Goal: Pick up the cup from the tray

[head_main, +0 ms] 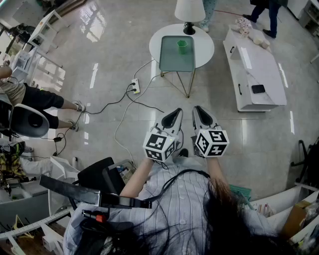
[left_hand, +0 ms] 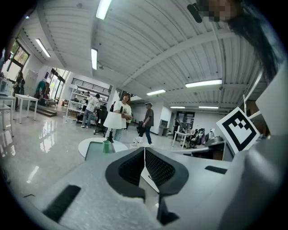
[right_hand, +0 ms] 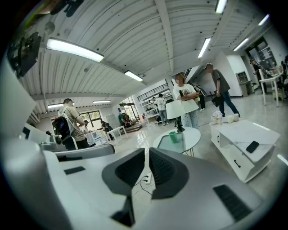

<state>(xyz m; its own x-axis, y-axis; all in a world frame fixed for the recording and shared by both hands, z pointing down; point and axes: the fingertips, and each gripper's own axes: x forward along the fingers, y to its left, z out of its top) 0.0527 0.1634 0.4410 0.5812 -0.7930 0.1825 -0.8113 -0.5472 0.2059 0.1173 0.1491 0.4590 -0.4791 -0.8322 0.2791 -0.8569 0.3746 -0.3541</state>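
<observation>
A small green cup (head_main: 182, 46) stands on a rectangular glass tray (head_main: 169, 62) on a round white table (head_main: 207, 47), well ahead of me across the floor. Both grippers are held side by side in front of my chest, far short of the table. My left gripper (head_main: 177, 113) is shut with nothing between its jaws; in the left gripper view the cup (left_hand: 107, 146) shows beyond its tips (left_hand: 144, 150), to the left. My right gripper (head_main: 197, 110) is also shut and empty, and in the right gripper view the cup (right_hand: 173, 137) and tray (right_hand: 167, 146) lie beyond it (right_hand: 147, 152).
A white table lamp (head_main: 189, 12) stands at the table's far edge. A low white cabinet (head_main: 254, 69) with a dark phone (head_main: 258, 89) is at the right. A power strip (head_main: 135, 86) and cables lie on the floor. A seated person (head_main: 30, 97) and desks are at the left.
</observation>
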